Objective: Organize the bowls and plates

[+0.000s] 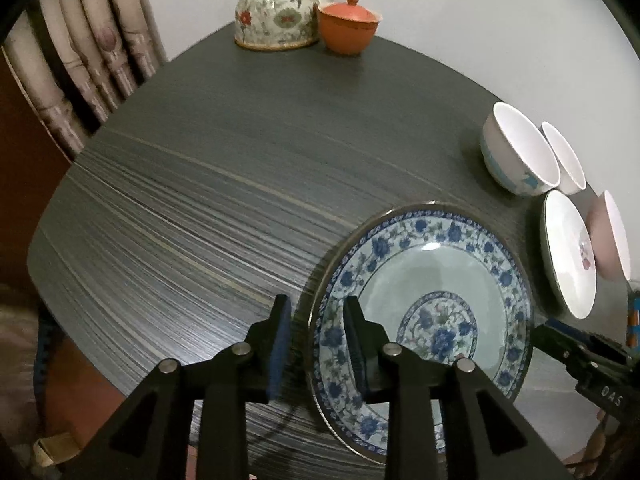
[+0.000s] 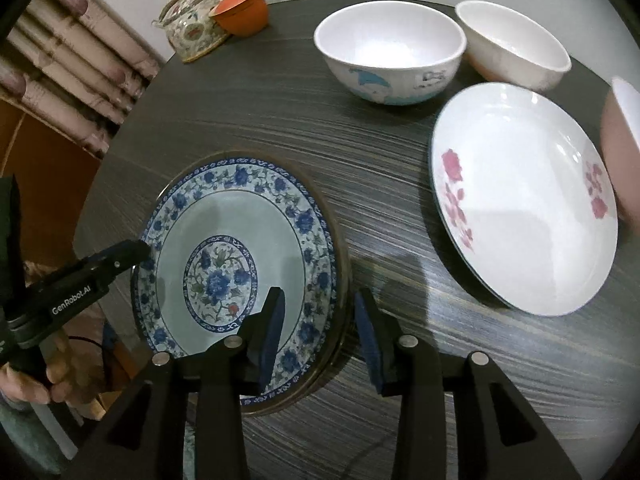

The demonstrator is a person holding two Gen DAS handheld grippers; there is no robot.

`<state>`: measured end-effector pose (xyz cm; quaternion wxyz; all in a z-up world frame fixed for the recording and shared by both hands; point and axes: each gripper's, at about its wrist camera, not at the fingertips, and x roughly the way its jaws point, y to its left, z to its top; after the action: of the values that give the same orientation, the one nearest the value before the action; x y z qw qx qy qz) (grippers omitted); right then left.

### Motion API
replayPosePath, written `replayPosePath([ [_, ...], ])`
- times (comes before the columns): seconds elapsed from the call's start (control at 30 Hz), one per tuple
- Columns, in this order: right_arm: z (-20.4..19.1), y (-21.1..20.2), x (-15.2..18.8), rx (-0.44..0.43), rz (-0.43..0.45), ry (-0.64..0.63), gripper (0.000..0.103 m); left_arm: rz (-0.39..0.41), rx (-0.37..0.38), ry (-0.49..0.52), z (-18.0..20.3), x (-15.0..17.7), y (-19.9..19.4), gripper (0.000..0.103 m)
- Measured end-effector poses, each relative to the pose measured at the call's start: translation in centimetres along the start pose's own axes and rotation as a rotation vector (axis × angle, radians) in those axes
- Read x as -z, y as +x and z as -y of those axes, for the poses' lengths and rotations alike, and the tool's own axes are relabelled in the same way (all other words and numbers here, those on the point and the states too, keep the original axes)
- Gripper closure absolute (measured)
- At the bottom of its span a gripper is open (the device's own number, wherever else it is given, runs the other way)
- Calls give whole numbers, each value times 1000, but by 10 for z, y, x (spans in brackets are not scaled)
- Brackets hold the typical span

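Note:
A blue-and-white floral plate (image 1: 424, 280) (image 2: 240, 224) lies on the dark table. My left gripper (image 1: 318, 344) is open with its jaws astride the plate's left rim; it also shows in the right wrist view (image 2: 132, 252). My right gripper (image 2: 318, 332) is open astride the plate's right rim; it shows at the right edge of the left wrist view (image 1: 560, 332). A white plate with pink flowers (image 2: 524, 200) (image 1: 568, 252) lies to the right. Behind it stand a white bowl with blue pictures (image 2: 390, 52) (image 1: 516, 148), a plain white bowl (image 2: 516, 44) (image 1: 564, 156) and a pinkish bowl (image 2: 622, 144) (image 1: 612, 236).
A flowered teapot (image 1: 276, 12) (image 2: 192, 20) and an orange lidded cup (image 1: 348, 24) (image 2: 242, 10) stand at the table's far edge (image 1: 200, 40). A curtain (image 1: 80, 40) hangs at the left. The grey striped tabletop (image 1: 180, 200) stretches left of the floral plate.

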<state>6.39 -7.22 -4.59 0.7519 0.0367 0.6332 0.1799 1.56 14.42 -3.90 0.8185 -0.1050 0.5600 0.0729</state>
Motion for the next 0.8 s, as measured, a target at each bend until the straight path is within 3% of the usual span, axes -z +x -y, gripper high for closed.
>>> replayPosePath([
  [0.17,14,-12,8,-8,47,48,68,48,0,6,24,3,-13,65],
  [0.3,27,-27,15,38,121,78,63,53,32,23,45,5,-16,62],
  [0.57,57,-55,23,138,249,121,62,92,90,93,102,5,-14,53],
  [0.8,107,-70,33,180,312,217,62,89,157,154,149,1,-2,52],
])
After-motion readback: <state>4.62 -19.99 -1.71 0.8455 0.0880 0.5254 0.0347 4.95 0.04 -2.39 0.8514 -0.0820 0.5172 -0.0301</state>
